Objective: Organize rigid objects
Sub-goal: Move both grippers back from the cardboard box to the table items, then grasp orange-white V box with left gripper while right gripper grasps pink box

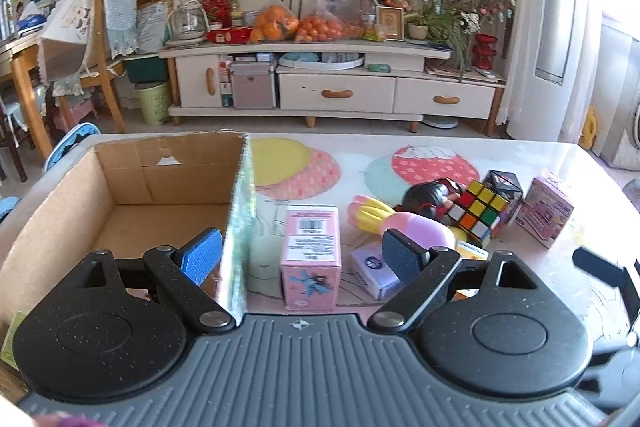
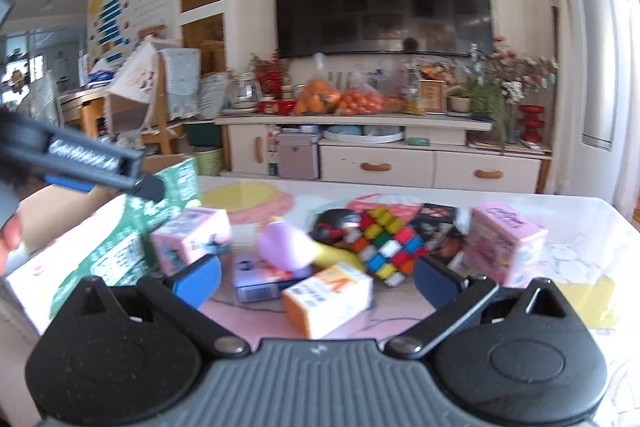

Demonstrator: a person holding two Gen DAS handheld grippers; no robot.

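An open cardboard box (image 1: 120, 195) stands at the table's left, seemingly empty; its green-printed outer wall (image 2: 120, 247) shows in the right wrist view. My left gripper (image 1: 300, 255) is open, straddling the box's right wall, with a pink carton (image 1: 312, 259) between its fingers. My right gripper (image 2: 316, 279) is open above an orange-and-white carton (image 2: 328, 301). Nearby lie a Rubik's cube (image 2: 384, 247), a purple-and-yellow toy (image 2: 288, 247), a black toy (image 1: 430, 197), a dark box (image 1: 504, 187), a pink box (image 2: 500, 239) and a small purple box (image 1: 372, 269).
The table (image 1: 560, 163) has a pastel patterned cover. The left gripper's body (image 2: 80, 159) crosses the right wrist view at upper left. Beyond the table's far edge stand a TV cabinet (image 1: 336, 75) and chairs (image 1: 92, 39).
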